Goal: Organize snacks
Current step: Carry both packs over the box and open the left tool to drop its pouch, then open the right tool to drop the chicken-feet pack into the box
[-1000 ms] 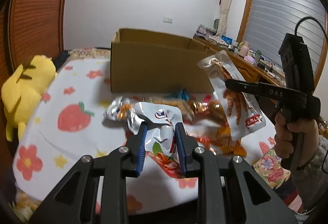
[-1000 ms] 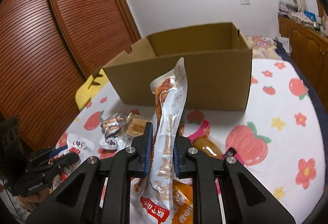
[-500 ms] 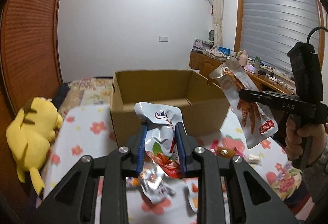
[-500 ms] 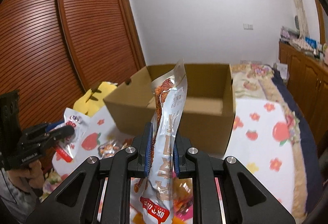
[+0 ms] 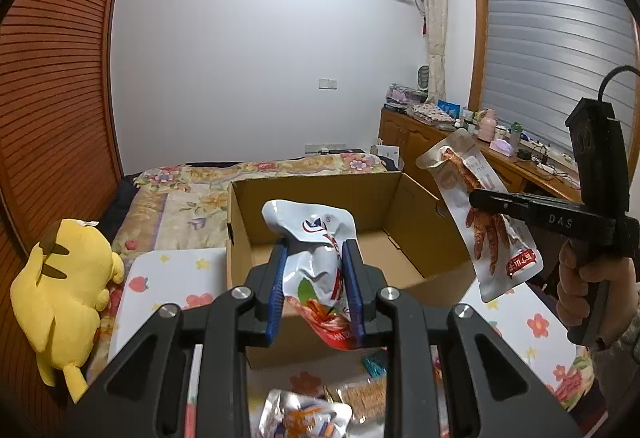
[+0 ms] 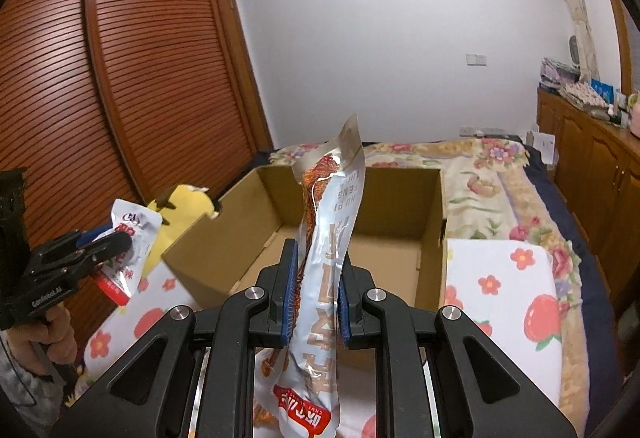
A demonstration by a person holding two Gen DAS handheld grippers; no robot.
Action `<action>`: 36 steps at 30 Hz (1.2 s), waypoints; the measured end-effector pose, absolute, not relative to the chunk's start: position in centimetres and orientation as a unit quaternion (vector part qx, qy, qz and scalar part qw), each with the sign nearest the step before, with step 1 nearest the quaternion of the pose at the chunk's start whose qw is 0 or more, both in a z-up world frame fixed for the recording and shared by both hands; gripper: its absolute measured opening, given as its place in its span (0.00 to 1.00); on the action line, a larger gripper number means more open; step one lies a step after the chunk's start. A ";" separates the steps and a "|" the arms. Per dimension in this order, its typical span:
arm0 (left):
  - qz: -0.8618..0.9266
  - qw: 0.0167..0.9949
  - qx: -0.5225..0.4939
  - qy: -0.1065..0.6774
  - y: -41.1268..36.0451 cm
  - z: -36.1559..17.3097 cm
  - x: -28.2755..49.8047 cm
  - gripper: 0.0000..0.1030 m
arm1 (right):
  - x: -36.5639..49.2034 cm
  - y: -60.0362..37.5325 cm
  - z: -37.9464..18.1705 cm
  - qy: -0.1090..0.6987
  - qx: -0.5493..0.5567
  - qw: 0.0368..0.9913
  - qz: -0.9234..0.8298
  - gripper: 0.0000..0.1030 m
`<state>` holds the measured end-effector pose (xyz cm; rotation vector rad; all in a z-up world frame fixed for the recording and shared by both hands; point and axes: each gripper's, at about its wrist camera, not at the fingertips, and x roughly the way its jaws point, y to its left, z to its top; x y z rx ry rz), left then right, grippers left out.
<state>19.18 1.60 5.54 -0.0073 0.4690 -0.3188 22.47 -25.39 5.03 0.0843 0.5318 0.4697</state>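
Above the open cardboard box (image 5: 412,222) on the bed, my right gripper (image 6: 316,294) pinches a long silver pouch (image 6: 328,238) lettered "HU PI FENG"; my left gripper (image 5: 316,278) clamps a crumpled white packet (image 5: 316,238), its logo unreadable.

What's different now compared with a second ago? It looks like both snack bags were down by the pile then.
Both grippers rose toward the cardboard box, whose empty inside now shows. The left gripper carried up the white pouch; the right gripper carried up the long silver pouch. Grips unchanged; box, yellow plush toy and remaining snacks stayed put.
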 end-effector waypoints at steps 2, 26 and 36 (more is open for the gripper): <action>-0.154 0.960 0.002 0.236 1.1 5.5 20.3 0.24 | 23.7 -25.4 5.2 0.266 0.049 0.936 0.226 0.14; -0.141 0.933 -0.005 0.330 -1.3 1.4 27.3 0.31 | 30.8 -25.2 1.8 0.343 0.125 0.912 0.187 0.16; -0.129 0.933 0.016 0.336 -1.6 1.5 26.0 0.67 | 30.4 -23.2 0.8 0.351 0.061 0.918 0.171 0.37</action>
